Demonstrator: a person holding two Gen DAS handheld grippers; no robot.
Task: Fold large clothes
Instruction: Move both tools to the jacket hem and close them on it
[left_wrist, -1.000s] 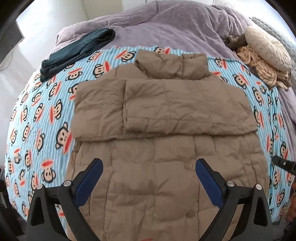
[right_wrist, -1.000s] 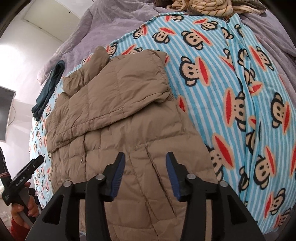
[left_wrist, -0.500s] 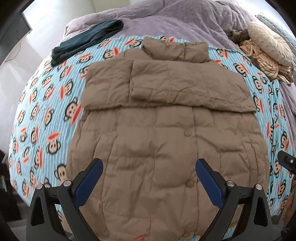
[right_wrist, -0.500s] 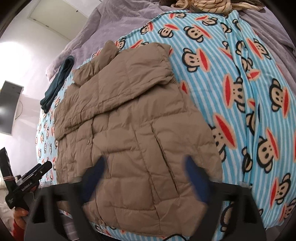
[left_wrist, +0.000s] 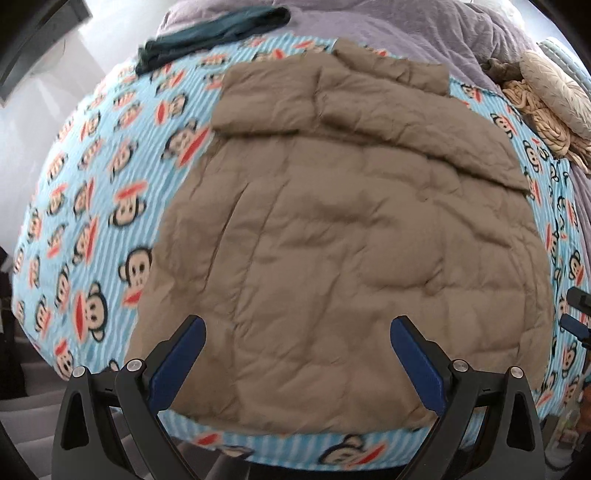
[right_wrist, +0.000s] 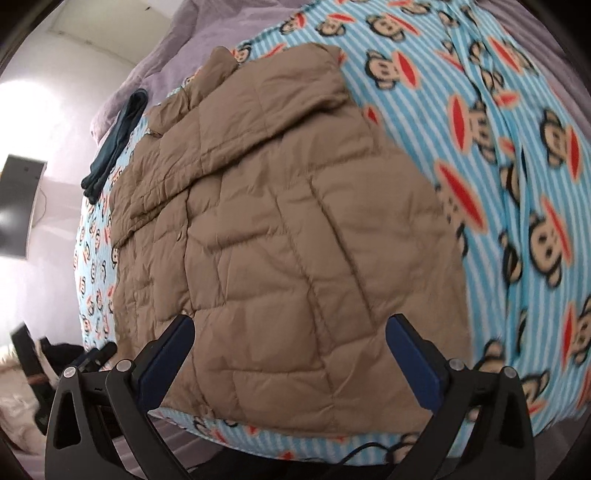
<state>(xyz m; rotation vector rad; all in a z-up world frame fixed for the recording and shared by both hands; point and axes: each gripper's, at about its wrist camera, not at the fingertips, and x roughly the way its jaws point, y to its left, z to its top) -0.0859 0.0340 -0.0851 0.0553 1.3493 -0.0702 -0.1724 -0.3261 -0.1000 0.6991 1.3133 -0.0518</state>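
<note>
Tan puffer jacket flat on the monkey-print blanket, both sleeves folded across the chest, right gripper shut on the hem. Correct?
Not quite: the right gripper is open, holding nothing, as the right wrist view shows. The jacket does lie flat on the monkey-print blanket, sleeves folded across.

Tan quilted jacket (left_wrist: 343, 240) lies flat, sleeves folded in.

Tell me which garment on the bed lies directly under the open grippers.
The tan puffer jacket, spread flat on the monkey-print blanket with sleeves folded across its chest. The dark teal garment lies folded at the far edge, beside the purple duvet.
</note>
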